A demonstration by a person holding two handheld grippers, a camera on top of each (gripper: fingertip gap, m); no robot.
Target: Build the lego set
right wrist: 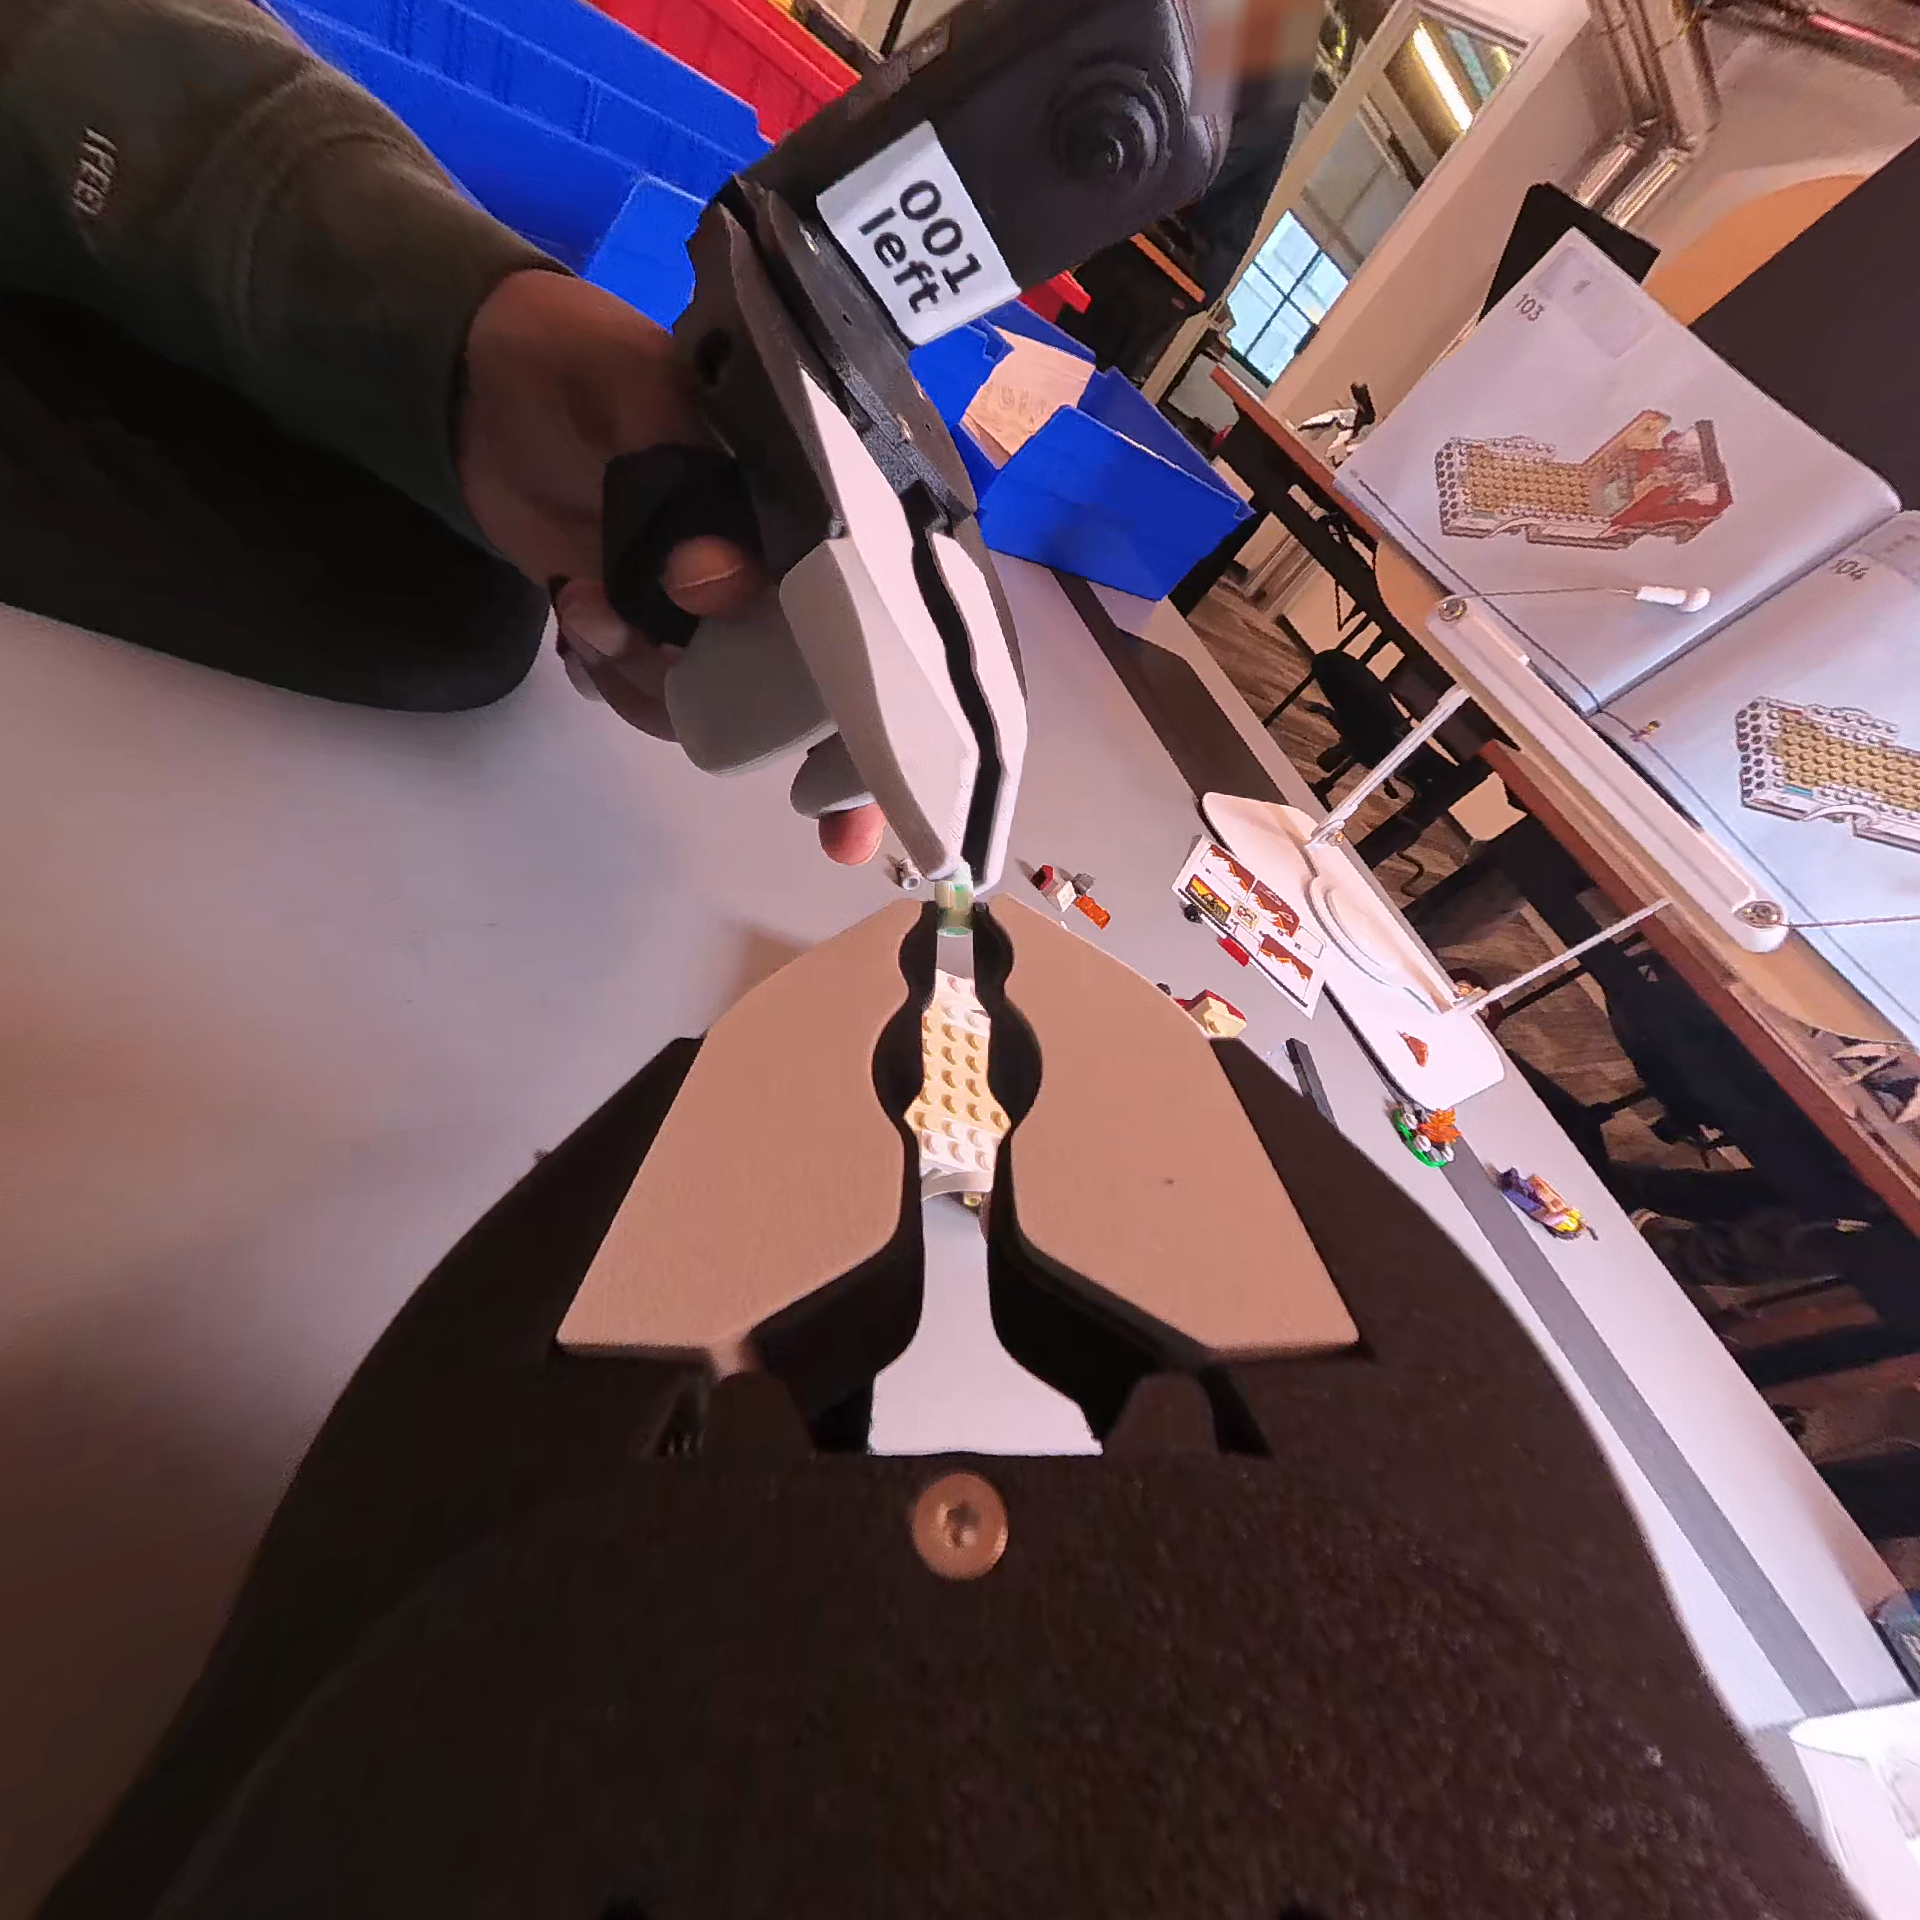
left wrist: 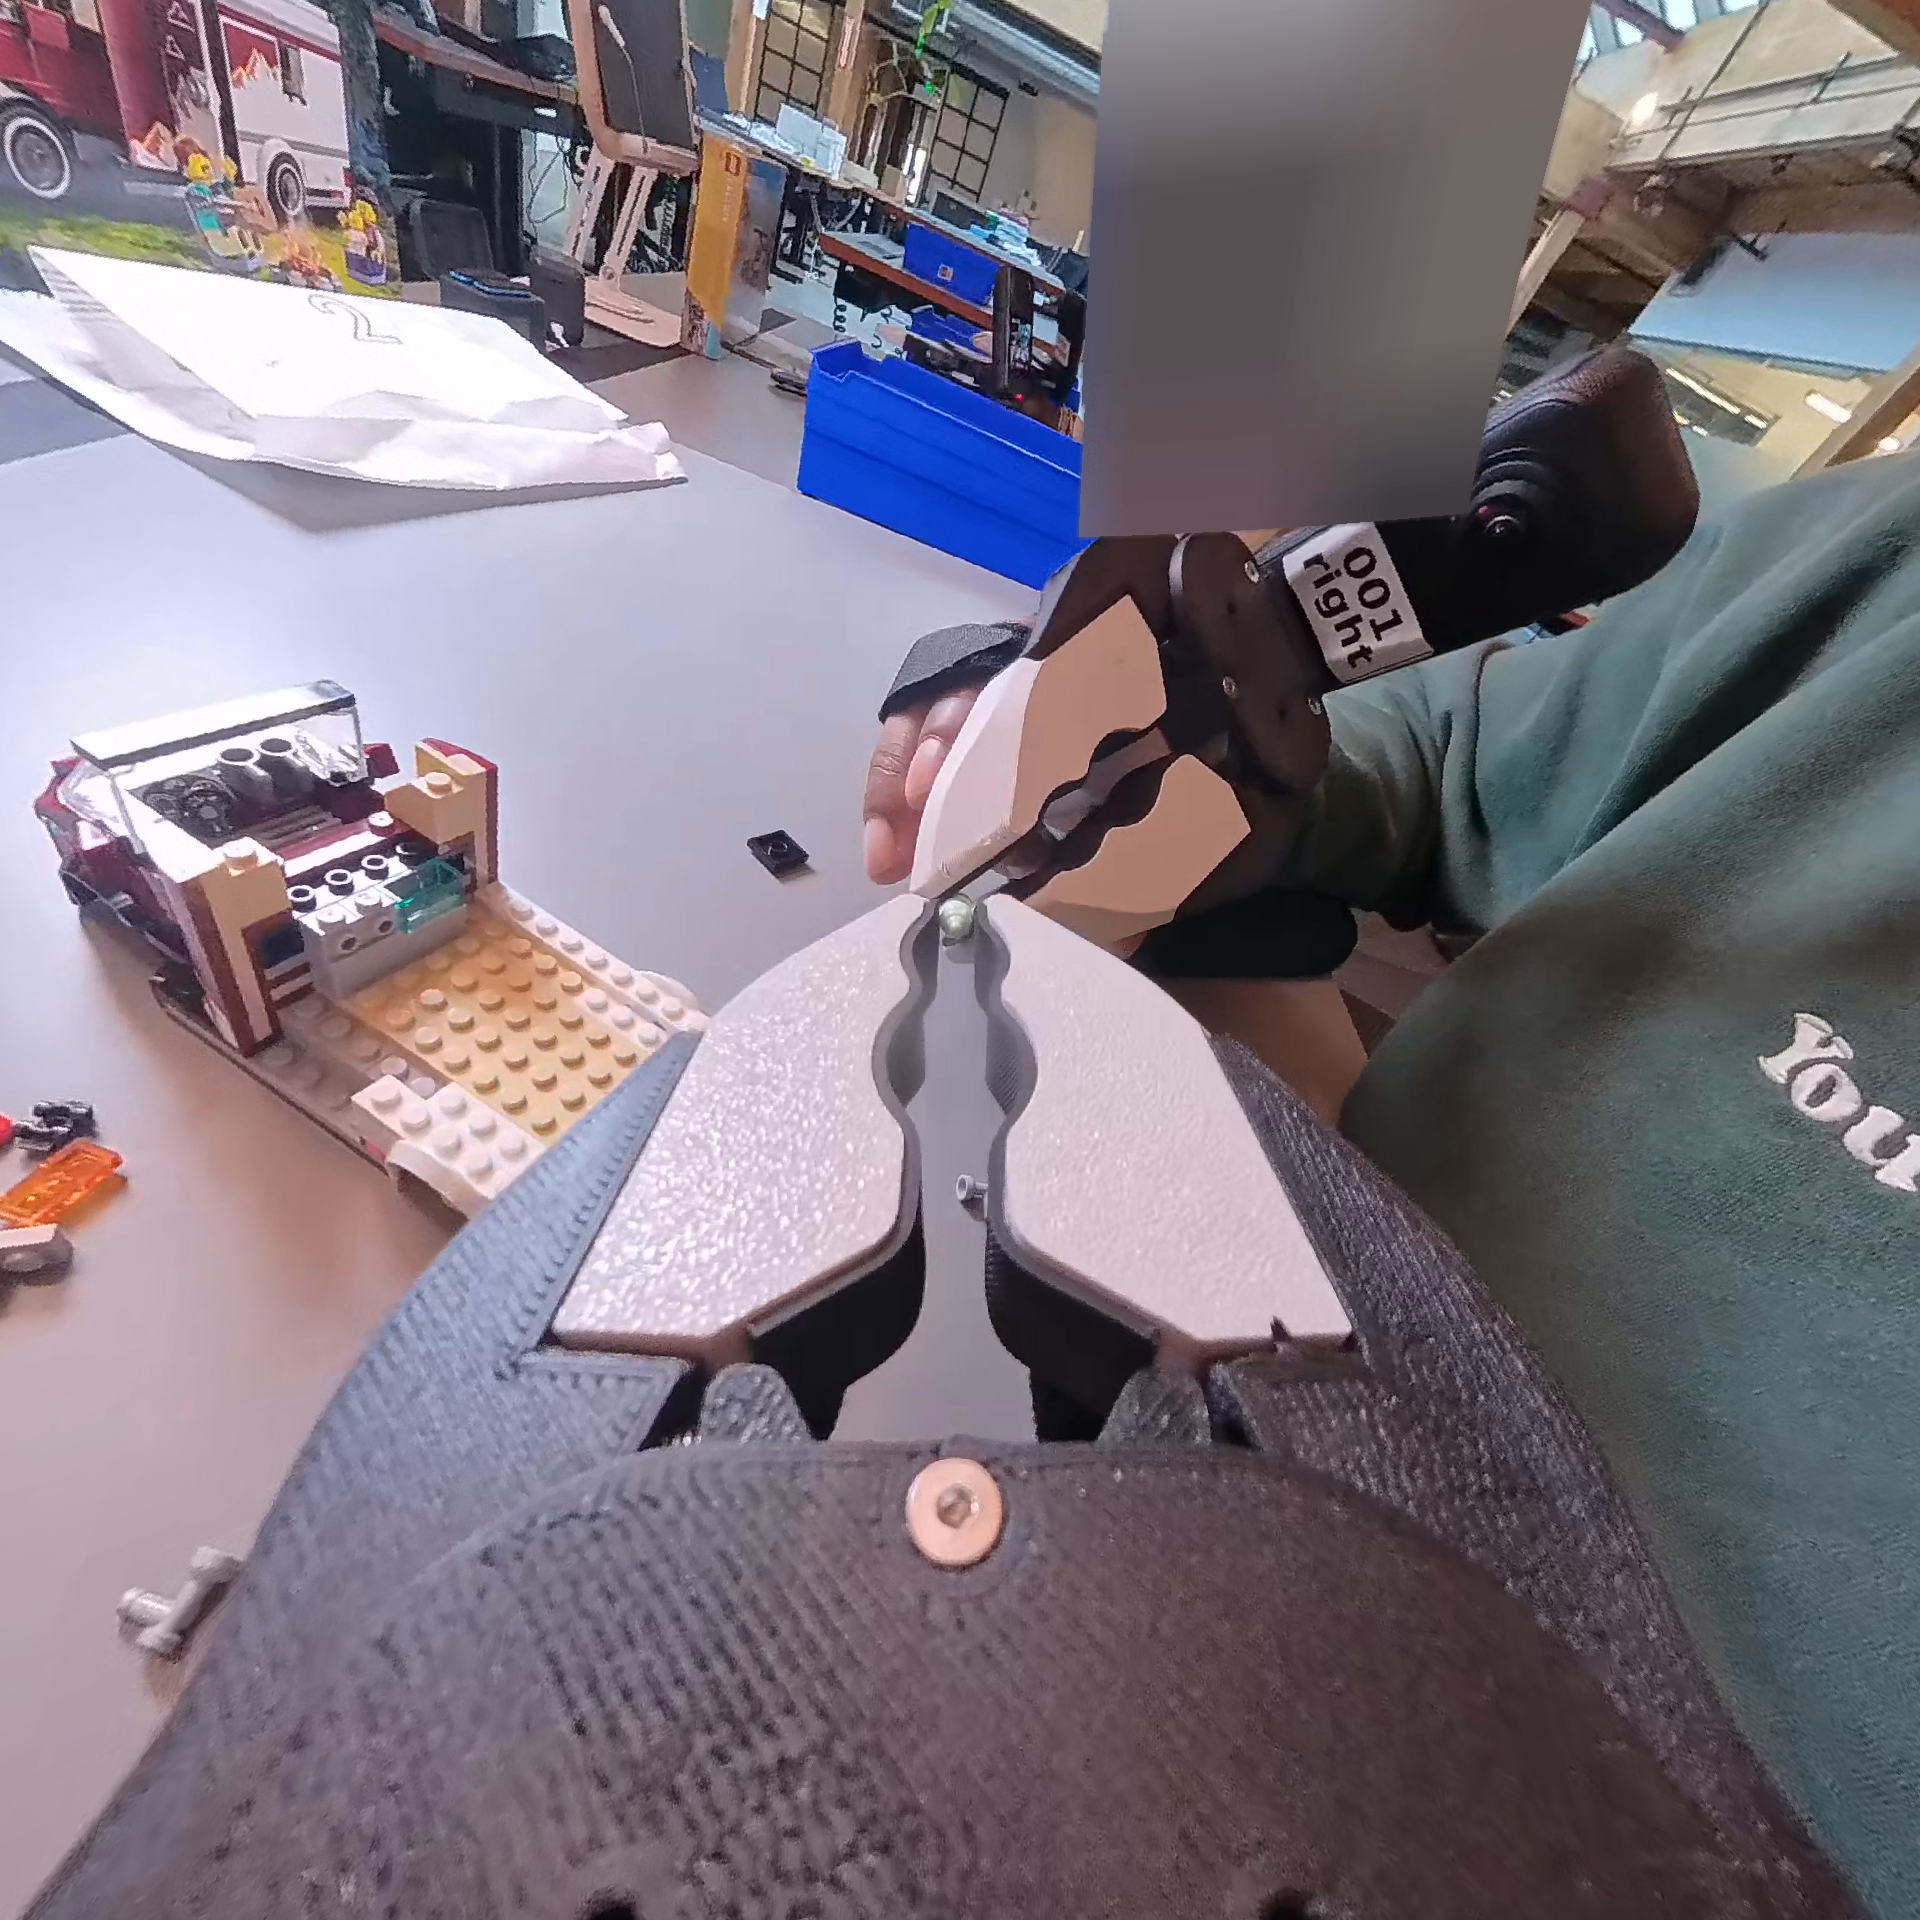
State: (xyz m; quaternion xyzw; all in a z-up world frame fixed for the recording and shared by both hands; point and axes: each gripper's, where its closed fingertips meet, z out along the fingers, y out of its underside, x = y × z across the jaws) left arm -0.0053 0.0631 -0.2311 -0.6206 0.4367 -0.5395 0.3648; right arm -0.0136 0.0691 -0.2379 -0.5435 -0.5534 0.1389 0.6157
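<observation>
A small pale green round piece (left wrist: 956,921) is pinched between the tips of both grippers, held above the grey table (left wrist: 644,665). My left gripper (left wrist: 956,912) is shut on it from below in the left wrist view. My right gripper (left wrist: 971,883) comes in from the upper right and is shut on its other end, tip to tip with the left. In the right wrist view the piece (right wrist: 954,902) sits between my right gripper (right wrist: 954,923) and the left gripper (right wrist: 961,871) above it. The part-built red and tan lego vehicle (left wrist: 343,935) stands on the table to the left, and shows through the finger gap (right wrist: 961,1070).
A small black tile (left wrist: 777,854) lies behind the grippers. Loose pieces (left wrist: 57,1184) lie at the left edge, with a grey pin (left wrist: 171,1600) nearer. A white paper bag (left wrist: 343,384) and blue bins (left wrist: 935,468) are at the back. An instruction booklet (right wrist: 1558,436) on a white stand (right wrist: 1382,935) and a sticker sheet (right wrist: 1252,925) are on the right. My two grippers' fingertips are within a few centimetres of each other.
</observation>
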